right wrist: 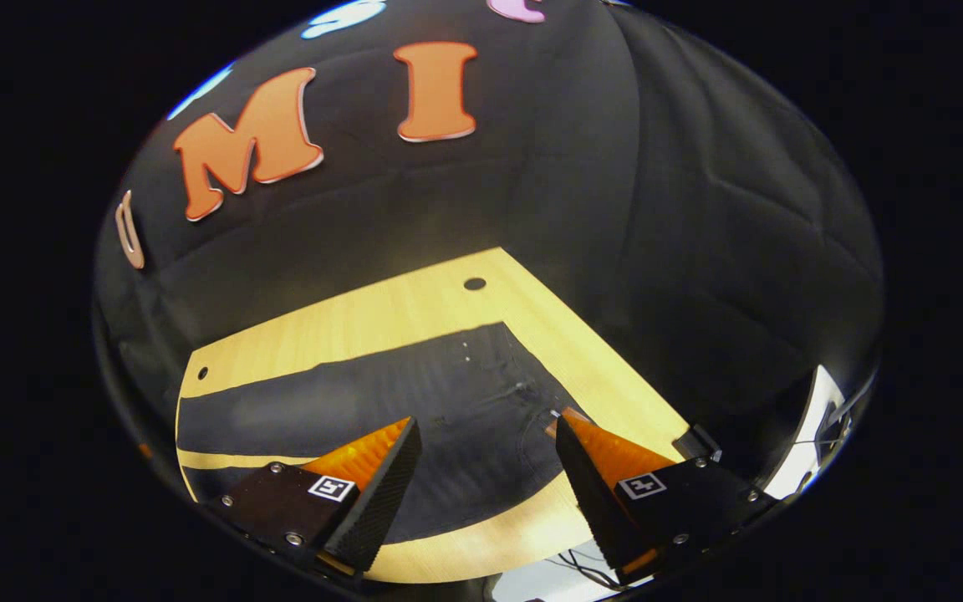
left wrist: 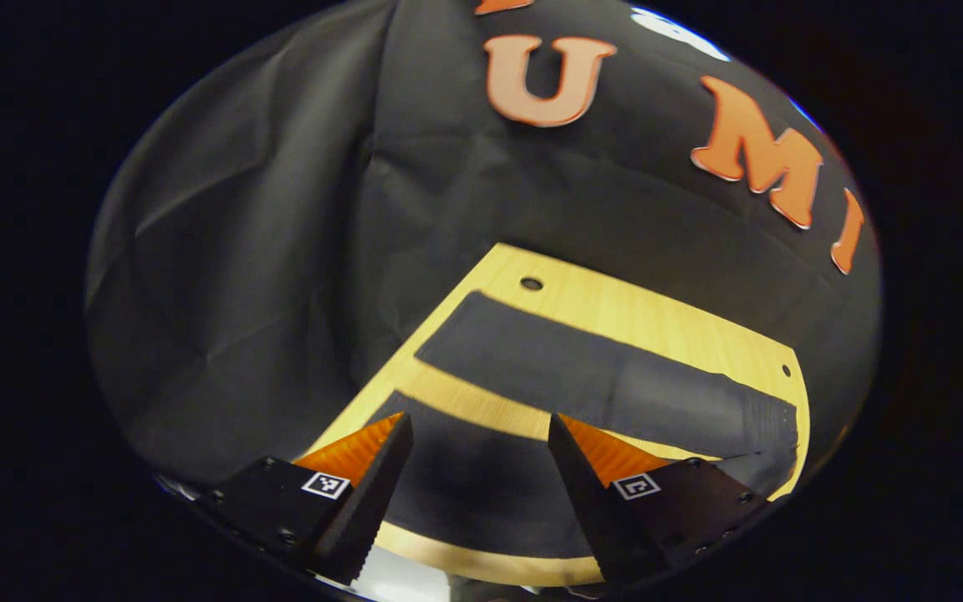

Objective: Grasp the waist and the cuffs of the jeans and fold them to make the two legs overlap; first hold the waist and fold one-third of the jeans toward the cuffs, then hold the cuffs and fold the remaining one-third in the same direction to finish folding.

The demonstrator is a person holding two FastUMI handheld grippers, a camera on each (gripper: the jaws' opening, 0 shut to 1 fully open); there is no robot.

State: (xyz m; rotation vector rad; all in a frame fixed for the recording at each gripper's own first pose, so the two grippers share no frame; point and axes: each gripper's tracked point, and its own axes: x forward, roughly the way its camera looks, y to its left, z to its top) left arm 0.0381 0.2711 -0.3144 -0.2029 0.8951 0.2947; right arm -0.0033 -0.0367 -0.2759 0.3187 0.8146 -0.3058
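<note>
The jeans (left wrist: 607,376) are dark, near-black denim with a matte, slightly grainy weave, spread flat on a pale wooden surface (left wrist: 657,313) with fine straight grain. In the left gripper view the two legs lie apart as long flat bands with a strip of bare wood between them; the farther leg runs toward the surface's right edge, where its cuff end shows fine ribbed creases. The nearer leg lies directly below the left tool (left wrist: 481,439), whose two fingers stand wide apart, released, holding nothing. Each finger is a black wedge with a serrated inner face and an orange ribbed side.

In the right gripper view the waist end of the jeans (right wrist: 415,401) lies under the right tool (right wrist: 490,441), with seams, small rivets and a curved pocket line visible in the cloth. This tool is also spread open and empty, hovering above the denim; its right fingertip (right wrist: 572,435) appears over the waist edge, though I cannot tell whether it touches.

The surface (right wrist: 381,313) has squared corners, round holes near its far edge, and a bare margin of wood around the jeans. Black wrinkled cloth walls (right wrist: 699,251) rise close behind it. Past the near right corner, thin cables (right wrist: 582,564) lie on a lighter floor.
</note>
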